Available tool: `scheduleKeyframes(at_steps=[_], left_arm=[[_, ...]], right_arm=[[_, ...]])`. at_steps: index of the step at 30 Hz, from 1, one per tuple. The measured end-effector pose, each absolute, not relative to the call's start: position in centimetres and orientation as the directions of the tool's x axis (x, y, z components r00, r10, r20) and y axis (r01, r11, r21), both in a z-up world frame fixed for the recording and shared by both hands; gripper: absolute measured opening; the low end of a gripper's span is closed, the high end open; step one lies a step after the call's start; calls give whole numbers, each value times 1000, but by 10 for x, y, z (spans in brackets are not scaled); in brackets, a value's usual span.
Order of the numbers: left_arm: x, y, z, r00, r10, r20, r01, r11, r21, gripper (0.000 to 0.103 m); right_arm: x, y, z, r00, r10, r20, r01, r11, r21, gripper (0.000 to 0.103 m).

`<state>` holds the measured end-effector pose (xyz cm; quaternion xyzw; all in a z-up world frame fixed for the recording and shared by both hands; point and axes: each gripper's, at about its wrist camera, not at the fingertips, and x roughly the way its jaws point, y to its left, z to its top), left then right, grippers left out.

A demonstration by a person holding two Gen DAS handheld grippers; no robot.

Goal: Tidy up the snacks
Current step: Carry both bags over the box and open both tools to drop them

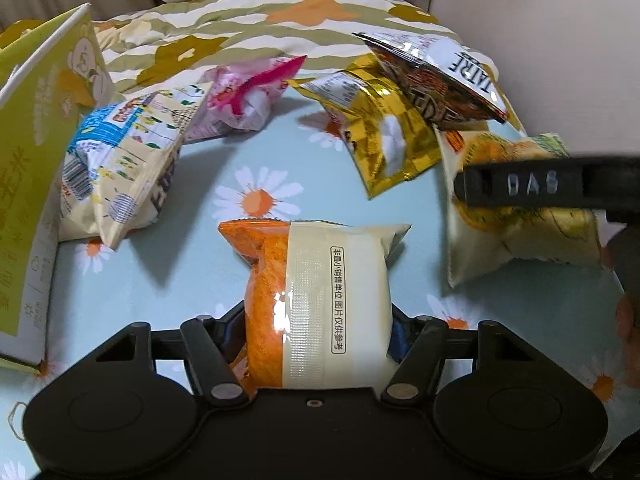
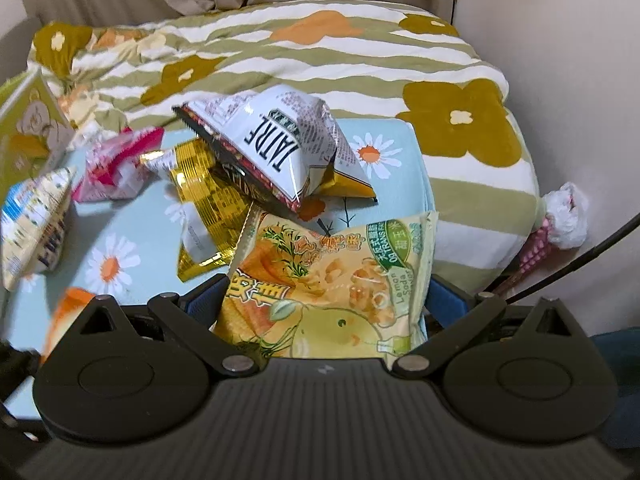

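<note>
Partly hidden: orange-cream packet (image 1: pixel 320 300) base behind left gripper (image 1: pixel 318 332).

Soft indoor light, fisheye-bent edges (motion blur at left), mild packet (image 1: pixel 316 312) glare

My left gripper (image 1: pixel 316 320) has a snack packet (image 1: pixel 320 300) between its fingers, on the bedsheet (image 1: pixel 192 264). A box (image 1: pixel 28 184) stands left, bags beside it. Right, my other gripper (image 2: pixel 324 304) straddles the lemon-soda bag (image 2: pixel 332 280); two bags (image 2: pixel 276 148) overlap behind, quilt (image 2: pixel 320 52) beyond.
</note>
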<state>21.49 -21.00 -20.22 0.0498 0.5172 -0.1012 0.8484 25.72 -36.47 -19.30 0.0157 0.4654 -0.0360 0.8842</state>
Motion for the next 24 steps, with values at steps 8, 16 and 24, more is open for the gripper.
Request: scheduleKeyframes(at_steps=[8, 16, 24], left_arm=[[215, -205, -202, 446, -117, -888, 221, 975, -18, 70], [214, -204, -202, 447, -119, -887, 220, 975, -19, 69], [211, -202, -200, 454, -119, -883, 215, 976, -21, 68]], right_arm=[[246, -342, -200, 595, -164, -787, 33, 983, -181, 103], [236, -348, -195, 620, -162, -767, 36, 983, -179, 98], [221, -350, -183, 658, -171, -734, 52, 982, -181, 94]])
